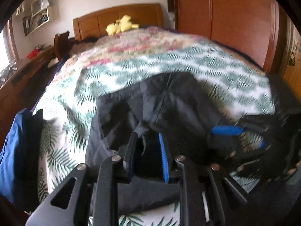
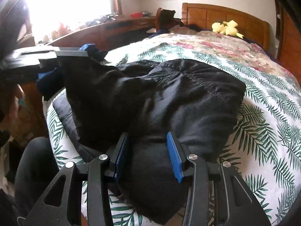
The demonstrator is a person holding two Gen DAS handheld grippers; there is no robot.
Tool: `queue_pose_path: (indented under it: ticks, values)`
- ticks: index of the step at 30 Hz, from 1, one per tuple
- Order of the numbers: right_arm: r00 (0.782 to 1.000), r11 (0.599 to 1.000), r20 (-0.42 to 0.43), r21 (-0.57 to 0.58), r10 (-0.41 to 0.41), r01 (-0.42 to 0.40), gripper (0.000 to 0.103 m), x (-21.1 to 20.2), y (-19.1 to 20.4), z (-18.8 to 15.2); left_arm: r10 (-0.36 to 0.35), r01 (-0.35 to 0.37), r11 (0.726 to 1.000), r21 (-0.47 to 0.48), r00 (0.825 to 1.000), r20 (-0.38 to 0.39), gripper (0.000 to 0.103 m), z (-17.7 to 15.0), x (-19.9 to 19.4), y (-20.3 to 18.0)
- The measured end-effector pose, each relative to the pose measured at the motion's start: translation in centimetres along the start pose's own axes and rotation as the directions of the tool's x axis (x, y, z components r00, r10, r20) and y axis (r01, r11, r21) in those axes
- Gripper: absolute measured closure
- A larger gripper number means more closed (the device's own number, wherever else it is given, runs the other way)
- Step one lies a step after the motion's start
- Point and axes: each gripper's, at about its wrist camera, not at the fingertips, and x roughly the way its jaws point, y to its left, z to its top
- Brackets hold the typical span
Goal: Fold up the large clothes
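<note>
A large black padded garment (image 2: pixel 188 94) lies bunched on the leaf-print bedcover (image 2: pixel 263 131). In the right wrist view my right gripper (image 2: pixel 148 150) is shut on a thick fold at the garment's near edge, with fabric filling the gap between its blue pads. My left gripper (image 2: pixel 88 51) is at the upper left there, holding a corner of the same garment lifted off the bed. In the left wrist view, the left gripper (image 1: pixel 148 143) pinches black cloth (image 1: pixel 169 103) between its fingers. The right gripper (image 1: pixel 244 137) appears blurred at the right, its blue pads against the garment.
A blue and black piece of clothing (image 1: pixel 13 146) lies at the bed's left edge. A yellow plush toy (image 2: pixel 225 28) sits by the wooden headboard (image 2: pixel 216 13). A wooden wardrobe (image 1: pixel 225 18) stands on the right, a long desk (image 2: pixel 112 28) under the window, and a person's dark-clad leg (image 2: pixel 33 160) at the bedside.
</note>
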Motion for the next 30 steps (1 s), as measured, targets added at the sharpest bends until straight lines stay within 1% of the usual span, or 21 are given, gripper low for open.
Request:
queue_pose_path:
  ticks: [1,4,8,12,13,14,15,16,17,18,19,22,24,27,30]
  values:
    - [1.0,1.0,0.001,-0.002,0.0,0.0,0.061,0.0,0.0,0.0,0.002,-0.002,1.0,-0.005,1.0,-0.026,0.083,-0.5,0.7,0.2]
    - [1.0,1.0,0.003,-0.004,-0.002,0.002,0.061,0.0,0.0,0.0,-0.006,0.005,1.0,-0.014,0.998,-0.064,0.083,-1.4,1.7,0.4]
    - [1.0,1.0,0.004,-0.005,-0.003,0.003,0.061,0.0,0.0,-0.1,-0.02,0.019,1.0,-0.023,0.997,-0.076,0.083,-2.3,2.3,0.5]
    - [1.0,1.0,0.007,-0.004,-0.001,0.001,0.061,0.0,0.0,0.0,-0.047,0.045,0.998,-0.039,0.997,-0.061,0.083,-2.6,2.3,0.8]
    - [1.0,1.0,0.008,-0.003,-0.001,0.001,0.061,0.0,0.0,0.1,-0.057,0.055,0.998,-0.039,0.997,-0.059,0.085,-2.6,2.3,0.9]
    - [1.0,1.0,0.008,-0.003,-0.002,0.002,0.061,-0.1,0.0,0.0,-0.075,0.073,0.997,-0.04,0.995,-0.058,0.094,-2.7,2.2,1.1]
    - [1.0,1.0,0.012,-0.004,-0.003,0.004,0.061,-0.1,0.1,0.0,-0.086,0.084,0.996,-0.043,0.995,-0.051,0.095,-2.7,2.1,1.2]
    - [1.0,1.0,0.016,-0.009,-0.008,0.008,0.061,-0.2,0.1,0.0,-0.081,0.08,0.996,-0.038,0.996,-0.029,0.099,-2.8,1.7,1.2]
    - [1.0,1.0,0.02,-0.012,-0.011,0.011,0.061,-0.3,0.2,0.1,-0.068,0.067,0.997,-0.033,0.998,-0.011,0.1,-2.7,1.2,1.3]
    - [1.0,1.0,0.026,-0.012,-0.012,0.012,0.061,-0.5,0.2,0.1,-0.054,0.054,0.998,-0.029,0.998,0.009,0.101,-2.7,0.6,1.3]
    - [0.999,1.0,0.033,-0.009,-0.01,0.01,0.061,-0.8,0.2,0.2,-0.04,0.041,0.999,-0.033,0.998,0.047,0.101,-2.6,-0.5,1.6]
    - [0.998,1.0,0.055,-0.008,-0.015,0.015,0.061,-1.7,0.0,0.5,-0.02,0.027,0.998,-0.054,0.993,0.12,0.101,-2.4,-3.1,2.5]
    - [0.997,1.0,0.074,-0.009,-0.019,0.02,0.061,-2.5,-0.1,0.9,0.002,0.008,0.998,-0.067,0.988,0.152,0.101,-2.5,-4.2,3.3]
    - [0.995,0.999,0.087,-0.03,-0.037,0.04,0.061,-3.1,0.0,1.7,0.031,-0.014,0.994,-0.106,0.986,0.165,0.101,-3.4,-5.5,5.8]
    - [0.995,0.998,0.089,-0.038,-0.049,0.053,0.061,-3.2,-0.2,2.6,0.073,-0.053,0.987,-0.154,0.989,0.129,0.101,-5.6,-5.4,9.0]
